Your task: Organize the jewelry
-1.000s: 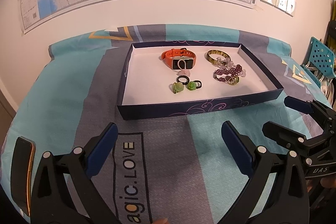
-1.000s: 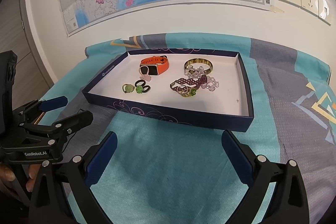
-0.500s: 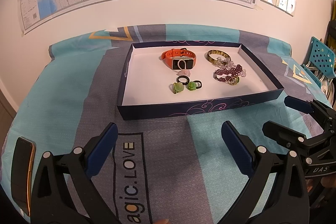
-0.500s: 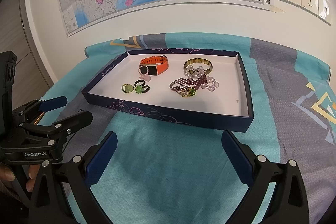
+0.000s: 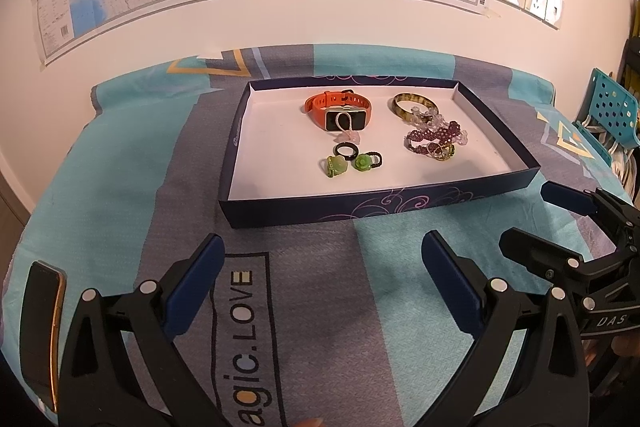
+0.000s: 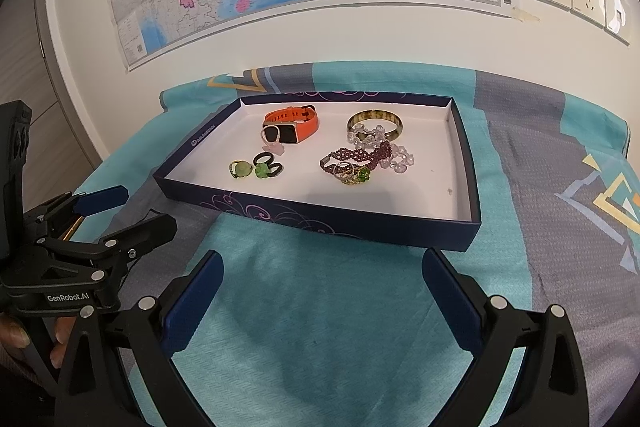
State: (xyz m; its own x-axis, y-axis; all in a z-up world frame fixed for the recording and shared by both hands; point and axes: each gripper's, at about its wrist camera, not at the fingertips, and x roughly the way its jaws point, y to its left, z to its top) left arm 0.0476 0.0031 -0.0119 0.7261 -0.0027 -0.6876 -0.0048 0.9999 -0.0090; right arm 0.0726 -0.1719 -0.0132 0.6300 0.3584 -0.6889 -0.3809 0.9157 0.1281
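At twelve o'clock from both wide-spread, empty grippers, the jewelry sits in the navy tray [image 5: 372, 205], well apart. Its green rings [image 5: 352, 163] lie nearer the left gripper [image 5: 320, 279]; the bracelet tangle [image 6: 360, 163] lies nearer the right gripper [image 6: 322, 287].

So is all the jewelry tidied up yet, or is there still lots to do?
All the pieces already sit inside the box: the orange watch, the bangle, the rings. Nothing is in hand: the left gripper and right gripper are both open and empty, short of the box. Left to do: the purple beads lie in a tangled heap with other bits.
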